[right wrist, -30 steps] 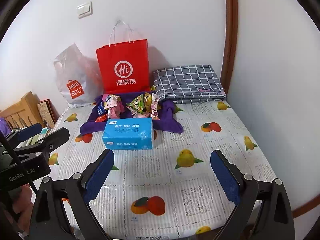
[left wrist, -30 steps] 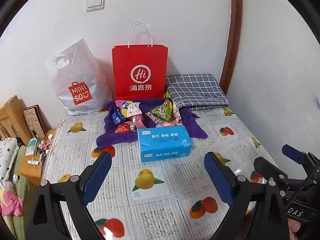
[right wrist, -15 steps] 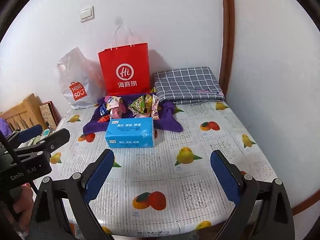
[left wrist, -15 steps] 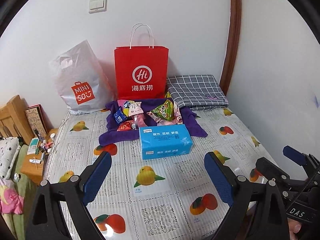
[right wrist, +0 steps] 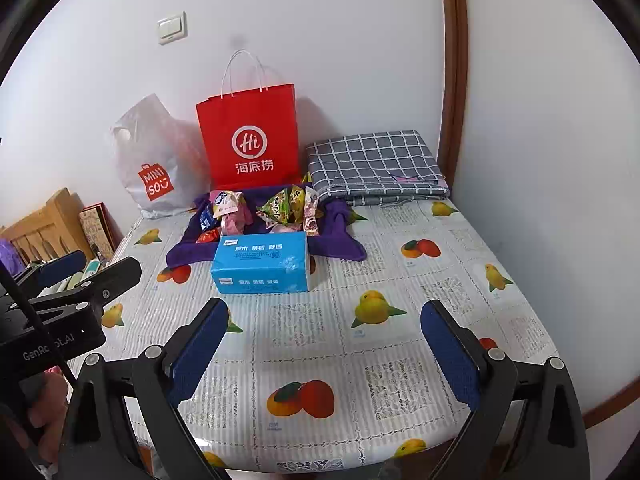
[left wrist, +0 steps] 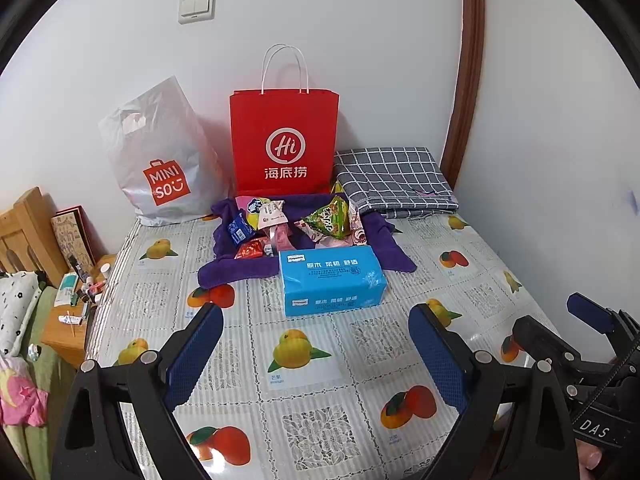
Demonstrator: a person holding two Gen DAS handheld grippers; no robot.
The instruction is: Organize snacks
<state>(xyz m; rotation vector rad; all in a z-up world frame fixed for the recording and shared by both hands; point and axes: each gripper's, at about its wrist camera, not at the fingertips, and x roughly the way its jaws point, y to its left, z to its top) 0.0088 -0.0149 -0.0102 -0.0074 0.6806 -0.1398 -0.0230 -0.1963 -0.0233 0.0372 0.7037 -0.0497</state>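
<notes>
Several snack packets (left wrist: 296, 224) lie in a heap on a purple cloth (left wrist: 224, 272) at the back of the table; they also show in the right wrist view (right wrist: 276, 208). A blue tissue pack (left wrist: 332, 282) (right wrist: 262, 262) lies just in front of the heap. A red paper bag (left wrist: 284, 140) (right wrist: 250, 136) and a grey MINISO plastic bag (left wrist: 160, 160) (right wrist: 156, 160) stand behind against the wall. My left gripper (left wrist: 316, 352) and right gripper (right wrist: 324, 352) are both open and empty, held above the table's near part, well short of the tissue pack.
The table (left wrist: 312, 400) has a fruit-print cover. A folded grey checked cloth (left wrist: 392, 180) lies at the back right by the wall corner. A wooden headboard (left wrist: 24, 236) and a small side table with bottles (left wrist: 76, 308) stand at the left.
Both grippers have drawn back and risen a little, so the tissue pack and bags look smaller and more of the table's near edge shows. Jaws stay open.
</notes>
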